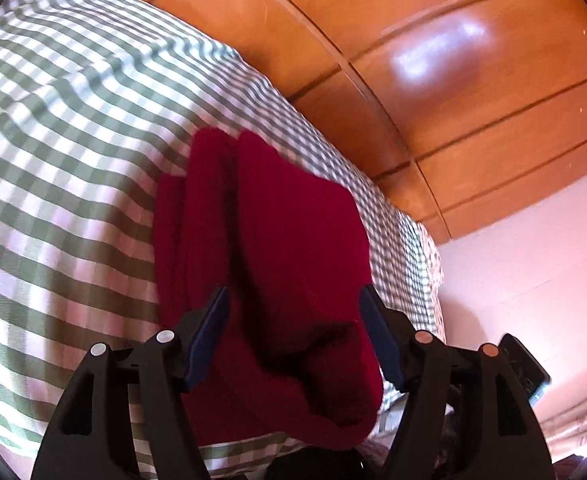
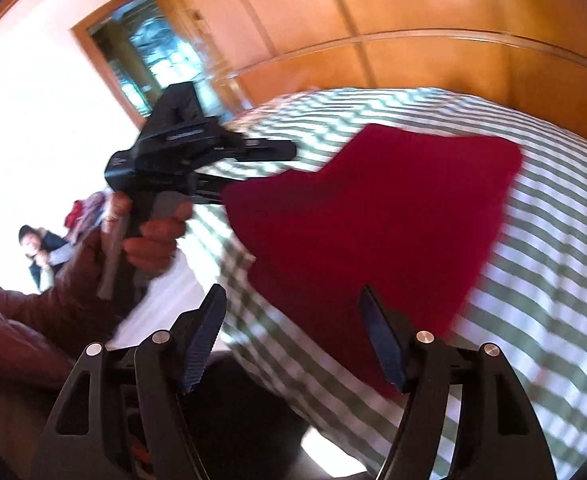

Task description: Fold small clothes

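A dark red knitted garment [image 1: 277,248] lies folded on a green-and-white checked bedspread [image 1: 61,152]. My left gripper [image 1: 293,300] is open, its two fingers spread either side of the garment's near end, which bunches up between them. In the right wrist view the same red garment [image 2: 377,232] lies flat on the bedspread [image 2: 553,280]. My right gripper [image 2: 293,300] is open and empty, just above the garment's near edge. The left gripper [image 2: 197,152], held in a hand, sits at the garment's left corner.
A glossy wooden wardrobe [image 1: 433,60] runs along the far side of the bed. A pale wall [image 1: 533,260] is at the right. A person [image 2: 39,252] shows small at the far left, near a wood-framed doorway [image 2: 149,48]. My sleeved arm [image 2: 21,320] is at lower left.
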